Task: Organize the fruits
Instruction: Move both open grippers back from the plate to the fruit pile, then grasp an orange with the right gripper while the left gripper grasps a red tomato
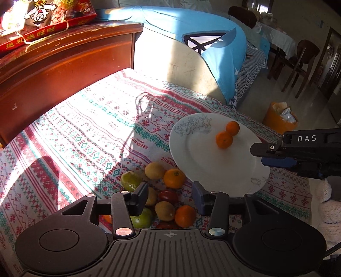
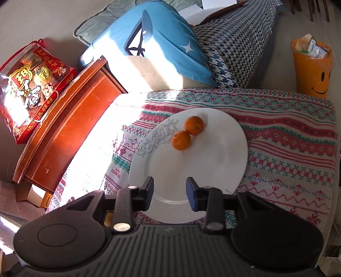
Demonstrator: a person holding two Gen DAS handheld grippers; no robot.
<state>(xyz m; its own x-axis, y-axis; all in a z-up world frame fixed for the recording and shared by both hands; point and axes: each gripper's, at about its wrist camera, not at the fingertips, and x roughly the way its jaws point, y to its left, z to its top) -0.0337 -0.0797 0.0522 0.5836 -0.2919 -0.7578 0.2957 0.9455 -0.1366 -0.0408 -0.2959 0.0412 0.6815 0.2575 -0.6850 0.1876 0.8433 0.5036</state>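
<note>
A white plate (image 1: 204, 162) with a drawn flower sits on the patterned tablecloth and holds two mandarins (image 1: 223, 139); the plate (image 2: 191, 174) and the mandarins (image 2: 181, 140) also show in the right wrist view. A pile of fruit lies left of the plate: mandarins (image 1: 174, 178), kiwis (image 1: 155, 170), green fruit (image 1: 130, 181) and a dark red fruit (image 1: 168, 196). My left gripper (image 1: 170, 198) is open and empty just above the pile. My right gripper (image 2: 169, 192) is open and empty over the plate's near rim; it enters the left wrist view from the right (image 1: 275, 153).
A red-brown wooden cabinet (image 1: 64, 64) stands at the table's left with a red snack bag (image 1: 42, 19) on it. A blue cushion (image 1: 181, 38) lies on the sofa behind the table. An orange smiley bin (image 2: 312, 68) stands beyond the table's far right edge.
</note>
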